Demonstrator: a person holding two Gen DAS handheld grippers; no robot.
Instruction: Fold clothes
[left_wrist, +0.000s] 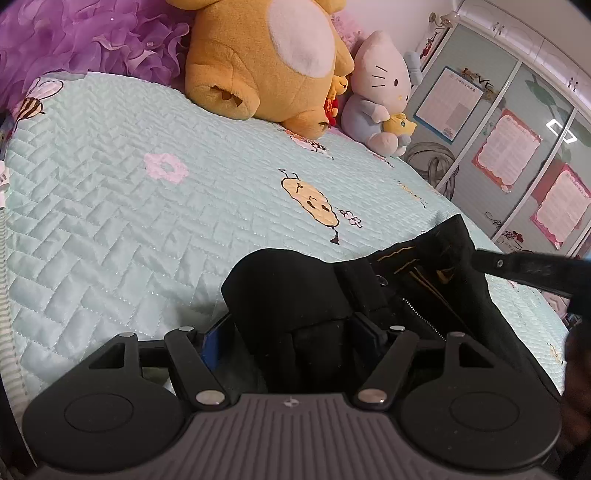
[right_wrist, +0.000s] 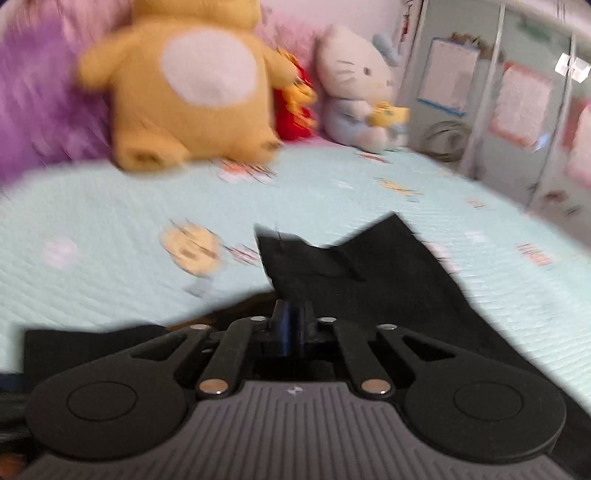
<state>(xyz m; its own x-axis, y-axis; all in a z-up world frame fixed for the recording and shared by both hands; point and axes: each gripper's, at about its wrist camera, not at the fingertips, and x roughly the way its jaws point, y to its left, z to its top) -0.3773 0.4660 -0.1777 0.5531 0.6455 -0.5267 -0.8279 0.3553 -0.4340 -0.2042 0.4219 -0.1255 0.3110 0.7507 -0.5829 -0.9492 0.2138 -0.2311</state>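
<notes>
Here, in the left wrist view, the left gripper (left_wrist: 295, 328) sits at lower centre with its jaws set wide apart and a bunched fold of the black trousers (left_wrist: 373, 295) filling the gap between them; whether the pads actually press the cloth cannot be told. This sharp view alone shows the garment's detail: a button, a zipper and tan stitching right of centre. It also shows a black arm of the other tool entering from the right edge above the cloth. The trousers lie on the pale blue quilted bedspread (left_wrist: 129, 206), low and right of centre.

The right wrist view is blurred. There the right gripper (right_wrist: 291, 325) has its jaws drawn close together at lower centre, pinching an edge of the trousers, which spread toward the lower right. A yellow plush bear (right_wrist: 188, 92) and a white cat plush (right_wrist: 354, 85) sit along the top of both views.
</notes>
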